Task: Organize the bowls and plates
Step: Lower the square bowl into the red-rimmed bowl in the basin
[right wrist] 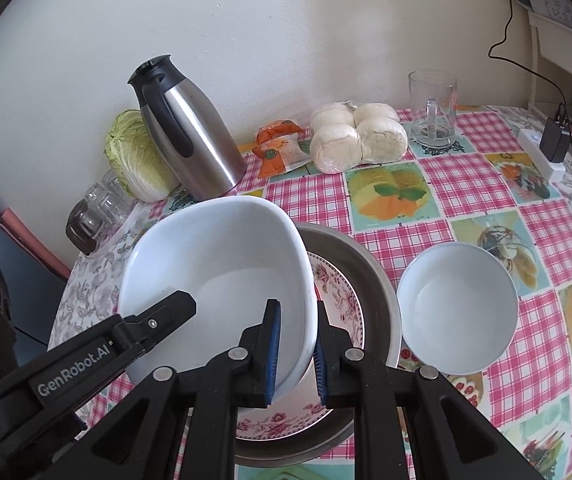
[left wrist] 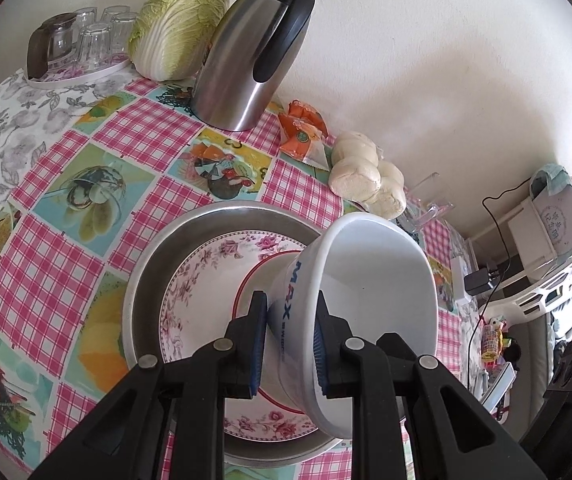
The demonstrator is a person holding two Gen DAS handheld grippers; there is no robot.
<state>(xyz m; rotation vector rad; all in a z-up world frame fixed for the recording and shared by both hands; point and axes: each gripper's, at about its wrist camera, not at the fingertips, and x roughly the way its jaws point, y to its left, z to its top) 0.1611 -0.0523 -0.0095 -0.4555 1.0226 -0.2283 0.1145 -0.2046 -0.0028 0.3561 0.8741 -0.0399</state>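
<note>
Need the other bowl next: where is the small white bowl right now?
In the right wrist view the small white bowl sits upright on the checked tablecloth, right of the metal basin and nearer the camera than the glass mug.

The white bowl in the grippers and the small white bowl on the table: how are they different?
The held bowl is larger, with a rounded-square rim; the small bowl is round. The held bowl is tilted above the floral plate, gripped at its rim by the left gripper and the right gripper; the small bowl stands upright on the tablecloth, untouched. The held bowl has blue lettering outside; none shows on the small one. Both are white and empty.
</note>
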